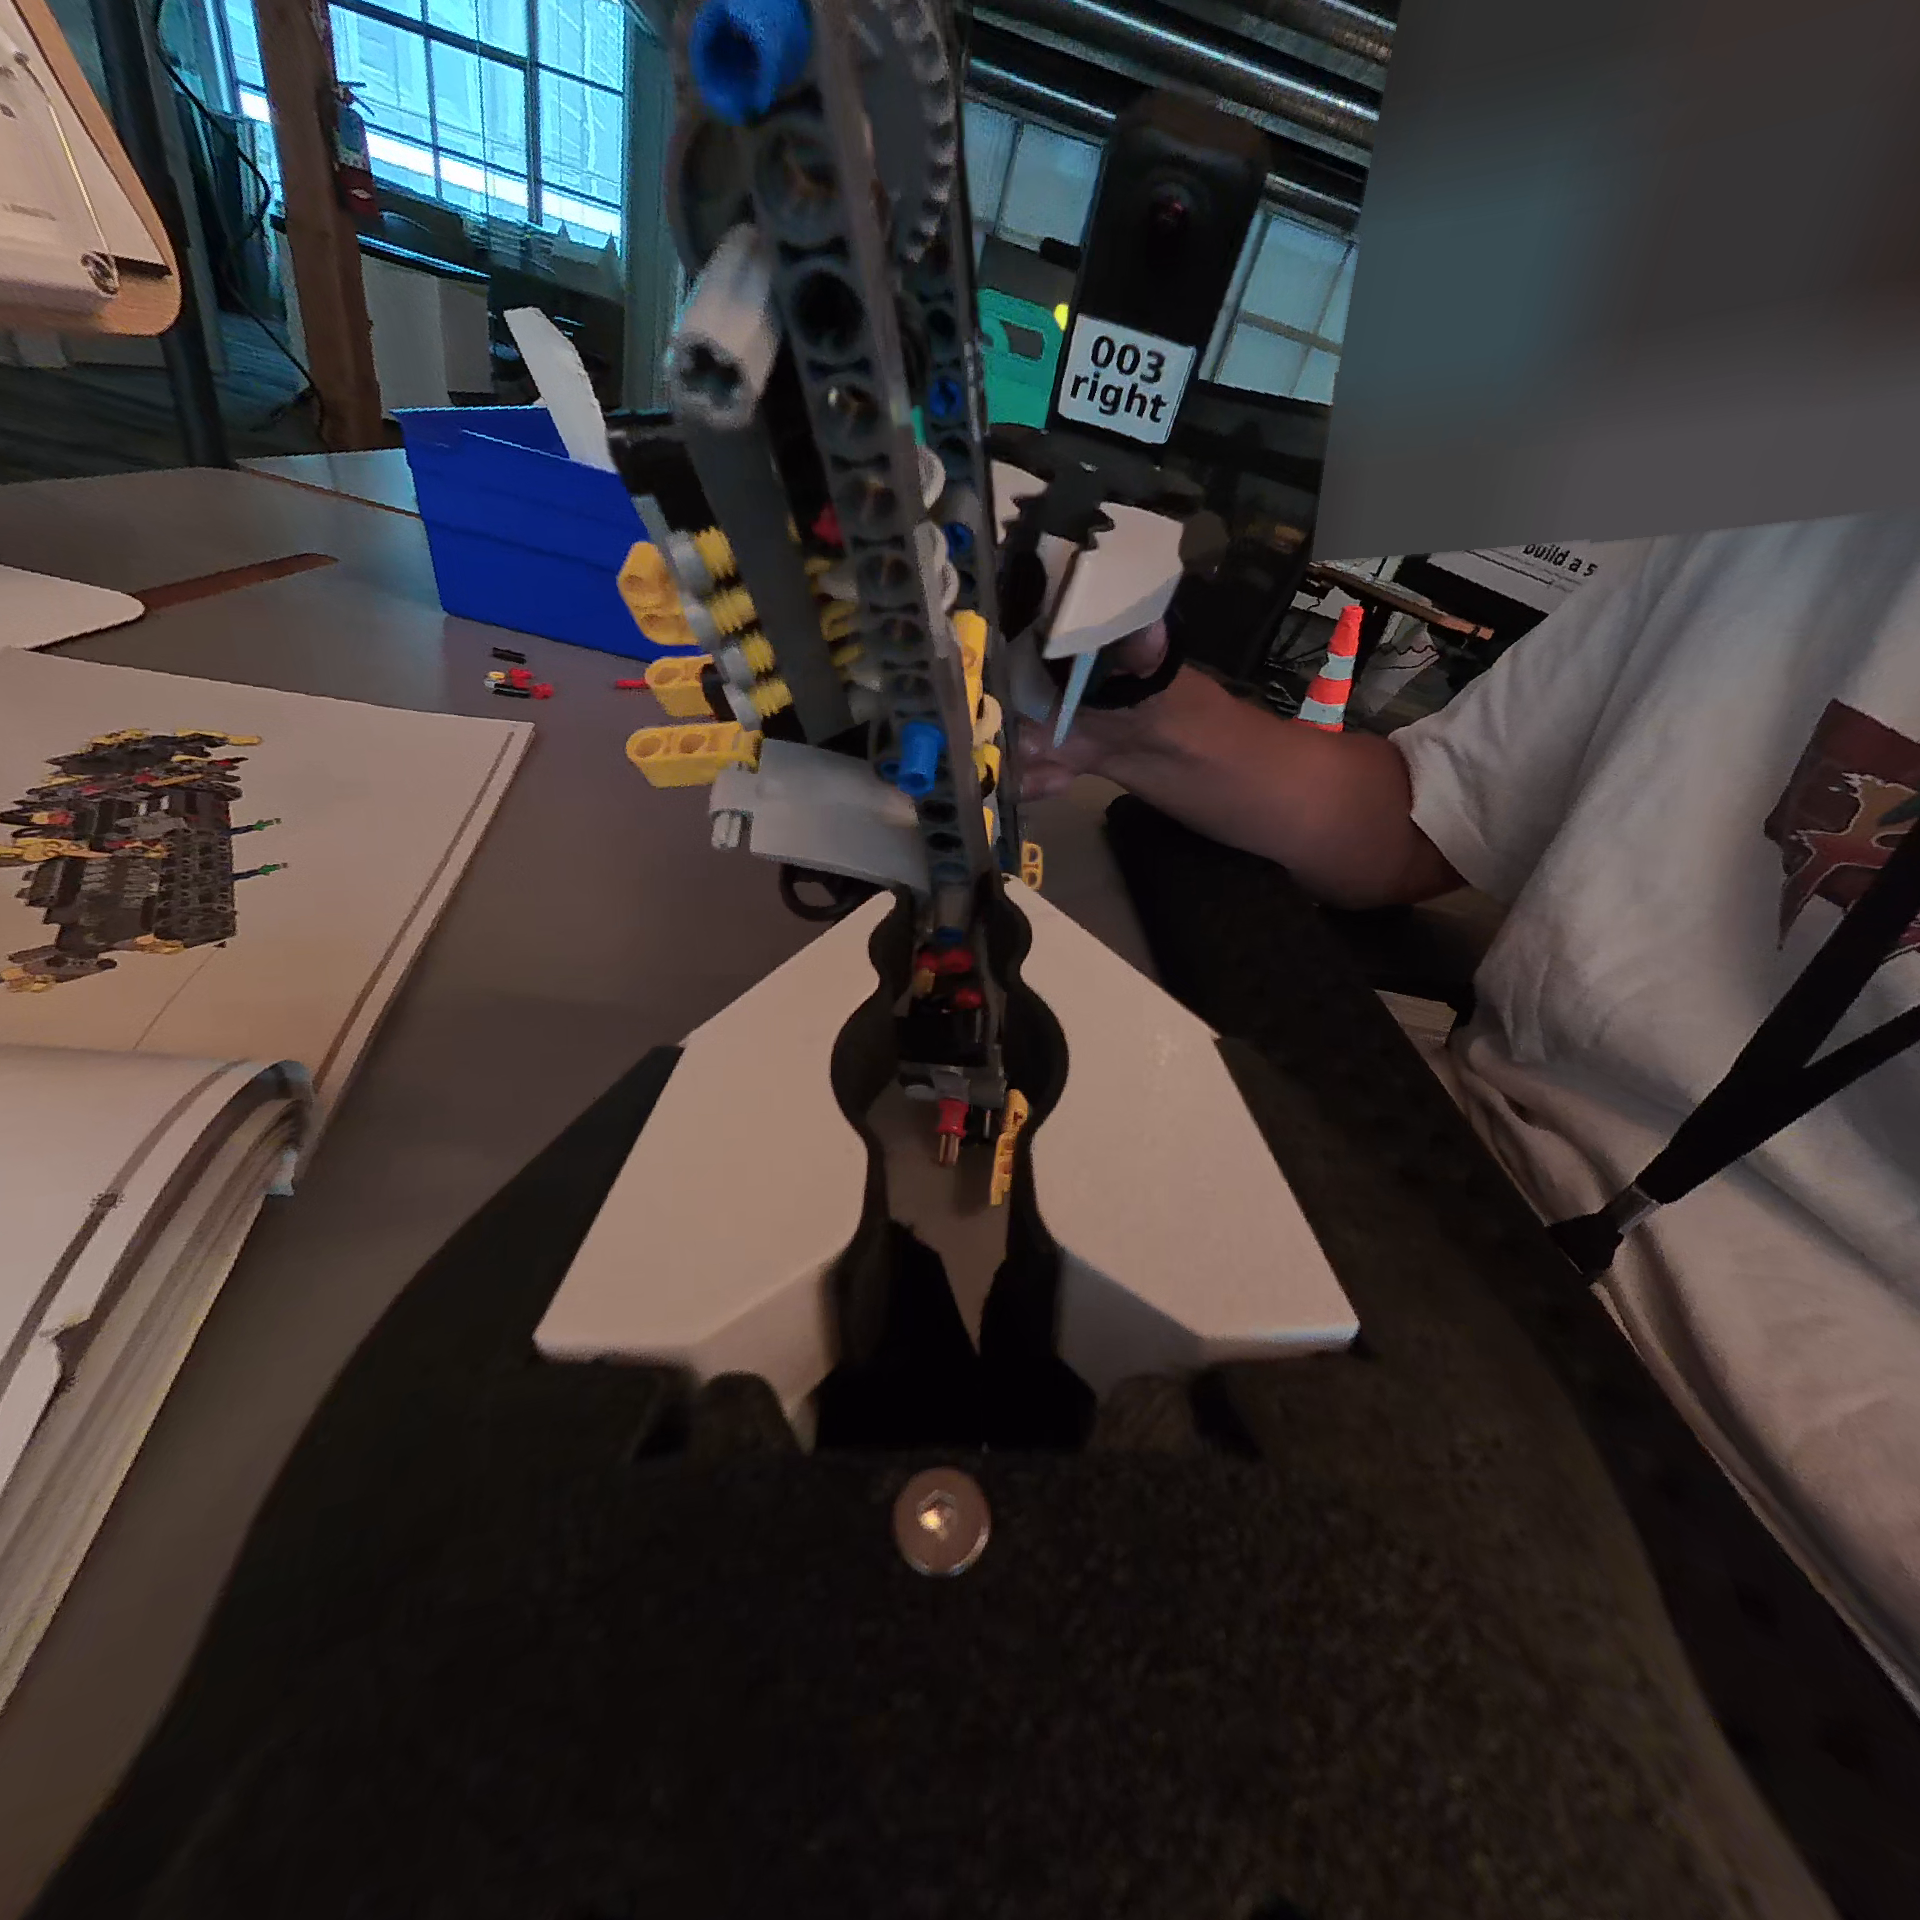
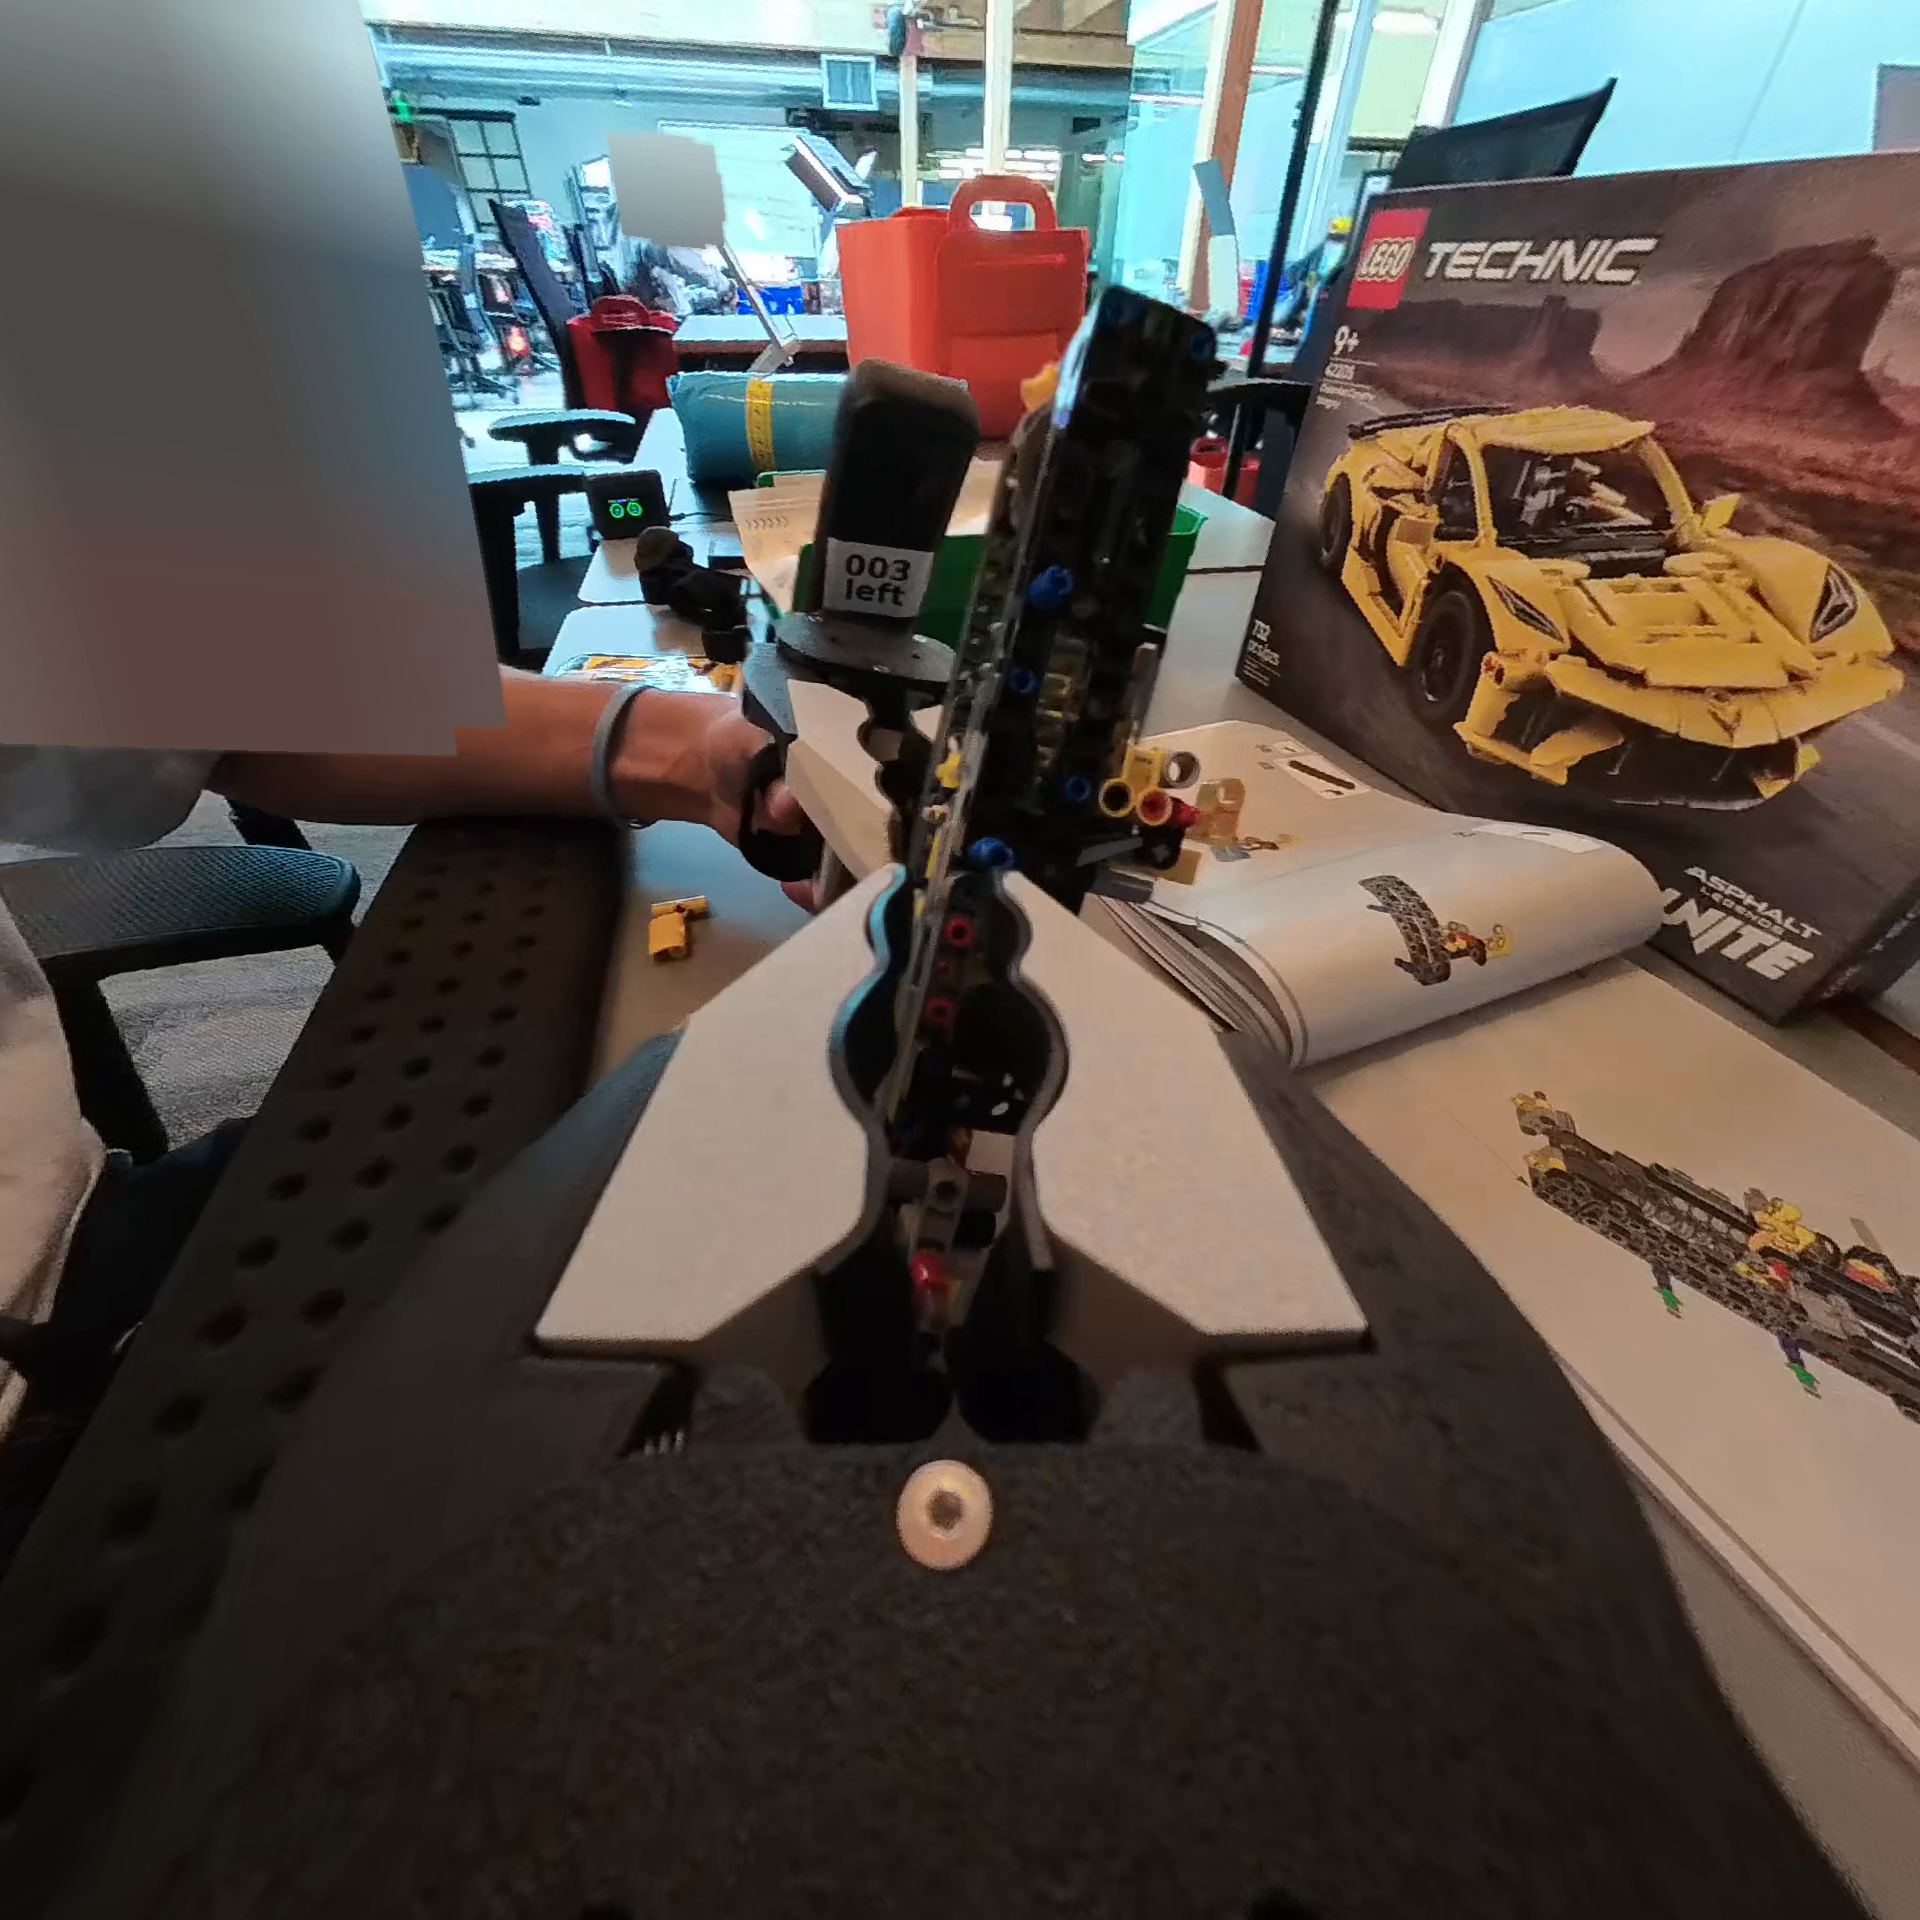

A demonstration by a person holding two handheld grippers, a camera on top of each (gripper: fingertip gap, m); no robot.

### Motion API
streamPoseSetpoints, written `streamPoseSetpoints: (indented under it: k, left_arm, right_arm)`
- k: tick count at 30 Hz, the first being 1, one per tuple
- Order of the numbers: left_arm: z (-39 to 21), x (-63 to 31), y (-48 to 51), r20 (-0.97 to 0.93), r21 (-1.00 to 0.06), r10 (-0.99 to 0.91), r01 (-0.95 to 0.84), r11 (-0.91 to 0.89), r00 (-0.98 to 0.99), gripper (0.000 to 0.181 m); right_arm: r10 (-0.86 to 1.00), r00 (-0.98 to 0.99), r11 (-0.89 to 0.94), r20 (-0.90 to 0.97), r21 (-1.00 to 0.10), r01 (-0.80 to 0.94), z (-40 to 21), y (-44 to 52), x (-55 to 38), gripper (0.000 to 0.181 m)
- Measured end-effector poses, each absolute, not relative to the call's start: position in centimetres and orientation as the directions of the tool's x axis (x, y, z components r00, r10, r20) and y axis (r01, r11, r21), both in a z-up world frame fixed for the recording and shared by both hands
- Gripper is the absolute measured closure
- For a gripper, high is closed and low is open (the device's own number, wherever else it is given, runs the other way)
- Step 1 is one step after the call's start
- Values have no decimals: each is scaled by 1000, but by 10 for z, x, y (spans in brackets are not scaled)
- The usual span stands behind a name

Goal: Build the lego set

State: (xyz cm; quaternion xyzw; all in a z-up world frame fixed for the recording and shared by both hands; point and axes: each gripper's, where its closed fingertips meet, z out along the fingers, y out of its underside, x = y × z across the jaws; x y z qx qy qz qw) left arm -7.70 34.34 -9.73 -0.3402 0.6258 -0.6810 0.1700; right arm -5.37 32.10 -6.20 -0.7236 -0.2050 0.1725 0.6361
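Note:
The long Lego Technic chassis point(image 1: 862, 520), dark grey and black with yellow, blue and red parts, stands up tilted above the table. My left gripper point(image 1: 951, 914) is shut on one end of it. My right gripper point(image 2: 951, 883) is shut on the same chassis point(image 2: 1081, 582). In the left wrist view the right gripper's white fingers point(image 1: 1107, 592) sit against the chassis's far side. In the right wrist view the left gripper's black body point(image 2: 883, 499) shows behind the chassis, held by a hand point(image 2: 717, 769).
An open instruction booklet point(image 1: 208, 831) lies on the table, also in the right wrist view point(image 2: 1403, 914). A blue bin point(image 1: 520, 520) and small loose pieces point(image 1: 514, 681) lie beyond it. The set box point(image 2: 1610, 520), a green bin point(image 2: 1174, 551) and a loose yellow piece point(image 2: 675, 925) are nearby. There is about 6 cm between the tips of the two grippers.

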Motion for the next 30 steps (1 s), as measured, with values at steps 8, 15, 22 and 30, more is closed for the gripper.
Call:
streamPoseSetpoints:
  k: [8,15,22,30]
  left_arm:
    - [-96,-78,341,231,-973,-658,-185,-141,-717,168]
    - [-97,-76,340,265,-963,-667,-218,-156,-696,167]
    - [-93,-74,340,330,-943,-668,-260,-206,-667,162]
    - [-93,-72,338,283,-958,-712,-225,-177,-643,166]
  right_arm:
    - [522,847,-115,-100,-992,-47,-55,322,-44,171]
    - [540,831,-151,-133,-987,-60,-56,321,-48,176]
    - [549,834,-132,-52,-991,25,-54,317,-58,176]
    - [527,849,-117,-43,-993,22,-52,317,-56,176]
